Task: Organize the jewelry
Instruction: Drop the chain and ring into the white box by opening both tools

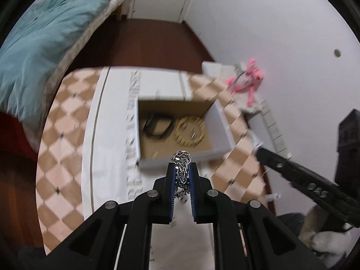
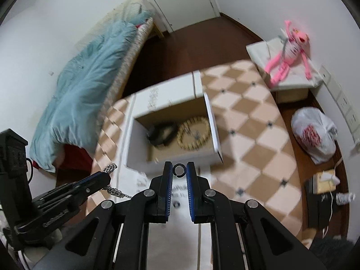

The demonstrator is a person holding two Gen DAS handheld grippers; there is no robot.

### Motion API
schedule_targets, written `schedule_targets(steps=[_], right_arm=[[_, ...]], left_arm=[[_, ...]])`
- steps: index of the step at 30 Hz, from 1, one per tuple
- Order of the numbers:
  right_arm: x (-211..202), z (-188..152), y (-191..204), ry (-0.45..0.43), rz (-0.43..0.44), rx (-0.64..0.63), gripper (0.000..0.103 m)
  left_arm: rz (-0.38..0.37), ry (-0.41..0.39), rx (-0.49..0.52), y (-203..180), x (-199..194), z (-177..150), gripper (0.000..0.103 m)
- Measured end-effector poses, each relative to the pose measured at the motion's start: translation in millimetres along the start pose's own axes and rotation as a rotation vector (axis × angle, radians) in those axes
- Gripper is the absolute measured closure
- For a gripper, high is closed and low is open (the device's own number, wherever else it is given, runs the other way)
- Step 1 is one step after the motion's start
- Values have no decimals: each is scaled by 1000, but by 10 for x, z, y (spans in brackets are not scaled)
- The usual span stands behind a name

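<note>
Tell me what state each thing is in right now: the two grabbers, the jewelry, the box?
Left gripper: shut on the silver chain, held up in front of the box.
Right gripper: shut on the small dark ring.
White box: open, no lid on it.
Black bracelet: lying inside the box.
Gold bracelet: lying inside the box, beside the black one.

Black ring [image 2: 179, 170] between right jaws
</note>
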State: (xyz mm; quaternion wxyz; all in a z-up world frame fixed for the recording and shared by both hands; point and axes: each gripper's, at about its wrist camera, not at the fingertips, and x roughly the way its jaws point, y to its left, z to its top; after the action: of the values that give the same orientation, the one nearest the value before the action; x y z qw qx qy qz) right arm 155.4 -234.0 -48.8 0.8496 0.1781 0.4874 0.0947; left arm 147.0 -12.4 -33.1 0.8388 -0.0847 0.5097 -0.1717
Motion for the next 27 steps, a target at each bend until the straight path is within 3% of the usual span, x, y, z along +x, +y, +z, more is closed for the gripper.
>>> schedule_targets(steps=[4, 9, 16, 19, 20, 21, 22, 23, 27], right_arm=[[171, 367, 48, 22, -9, -30, 90], [605, 608, 24, 115, -35, -53, 90], [1114, 741, -5, 237, -82, -94, 89], [1195, 778, -22, 248, -108, -104, 85], [1197, 788, -21, 244, -118, -108, 82], [1196, 797, -27, 243, -119, -108, 73], [1190, 802, -39, 240, -131, -104, 60], [1175, 805, -45, 234, -136, -105, 55], [1107, 793, -37, 201, -180, -120, 52]], left_arm=[[-4, -20, 24, -34, 37, 393, 94], [16, 50, 13, 66, 382, 612, 94], [143, 142, -30, 246, 804, 661, 89], [180, 123, -35, 318, 830, 682, 65], [191, 120, -39, 345, 833, 690, 45], [202, 114, -48, 379, 829, 700, 26], [212, 101, -53, 410, 814, 708, 21], [224, 95, -56, 438, 800, 712, 18], [268, 68, -67, 504, 748, 706, 14]])
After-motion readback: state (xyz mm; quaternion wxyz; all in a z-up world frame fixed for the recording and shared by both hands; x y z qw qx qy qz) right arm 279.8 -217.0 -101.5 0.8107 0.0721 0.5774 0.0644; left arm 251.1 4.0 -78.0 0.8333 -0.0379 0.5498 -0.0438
